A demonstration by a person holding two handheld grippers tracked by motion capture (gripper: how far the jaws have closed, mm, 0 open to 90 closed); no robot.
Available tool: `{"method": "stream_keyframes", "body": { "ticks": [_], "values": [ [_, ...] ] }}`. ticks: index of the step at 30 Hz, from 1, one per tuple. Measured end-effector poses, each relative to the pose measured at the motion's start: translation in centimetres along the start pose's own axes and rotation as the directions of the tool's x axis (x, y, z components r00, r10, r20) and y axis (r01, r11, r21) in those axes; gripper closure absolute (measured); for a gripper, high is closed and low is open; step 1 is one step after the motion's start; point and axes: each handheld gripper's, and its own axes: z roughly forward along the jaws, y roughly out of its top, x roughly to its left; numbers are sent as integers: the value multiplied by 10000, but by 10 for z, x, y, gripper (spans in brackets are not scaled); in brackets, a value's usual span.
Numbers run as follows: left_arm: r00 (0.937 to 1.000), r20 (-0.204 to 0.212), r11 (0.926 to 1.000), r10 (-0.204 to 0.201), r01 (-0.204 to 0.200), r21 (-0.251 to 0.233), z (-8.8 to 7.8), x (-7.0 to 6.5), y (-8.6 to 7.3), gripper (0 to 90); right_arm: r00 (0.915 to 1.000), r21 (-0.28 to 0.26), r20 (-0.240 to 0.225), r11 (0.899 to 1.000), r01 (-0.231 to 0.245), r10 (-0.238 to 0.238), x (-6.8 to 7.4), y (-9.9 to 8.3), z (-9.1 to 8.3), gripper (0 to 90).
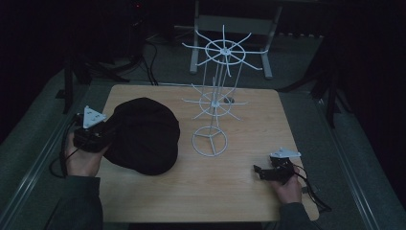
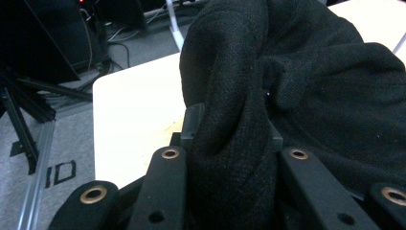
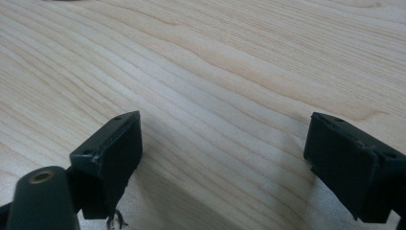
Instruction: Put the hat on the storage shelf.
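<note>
**Table stock: one hat, one rack, two grippers**

We count one black knit hat [image 1: 142, 135], lying at centre left of the high view on the wooden table [image 1: 230, 191]. We count one white wire rack [image 1: 215, 103], upright at centre frame just right of the hat and apart from it, with two tiers of radiating arms and a ring base resting on the table.

We count two grippers. The left gripper [image 1: 98, 132], held by the left hand [image 1: 84, 160] at the left edge of the table, is clenched on a fold of the hat; in the left gripper view the bunched fabric [image 2: 239, 143] sits squeezed between the jaws and blocks most of what lies behind. The right gripper [image 1: 261, 171], held by the right hand [image 1: 287, 189] at lower right, stands released, jaws wide apart over bare wood [image 3: 230, 72], grasping nothing.

Around: dark floor, cables [image 1: 148, 57] and a grey metal stand [image 1: 234, 24] at upper frame.
</note>
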Motion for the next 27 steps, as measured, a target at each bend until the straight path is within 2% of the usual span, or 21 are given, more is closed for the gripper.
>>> {"method": "stream_keyframes", "body": {
  "ticks": [8, 27],
  "values": [
    [10000, 84, 9996, 54, -51, -282, -5, 1, 7, 741, 10000, -1, -1, 10000, -6, 6, 0, 0, 0, 128],
    [9975, 708, 9955, 45, 22, -943, -20, 11, 20, 739, 10000, -7, 2, 10000, 11, -11, 0, 0, 0, 128]
  ]
}}
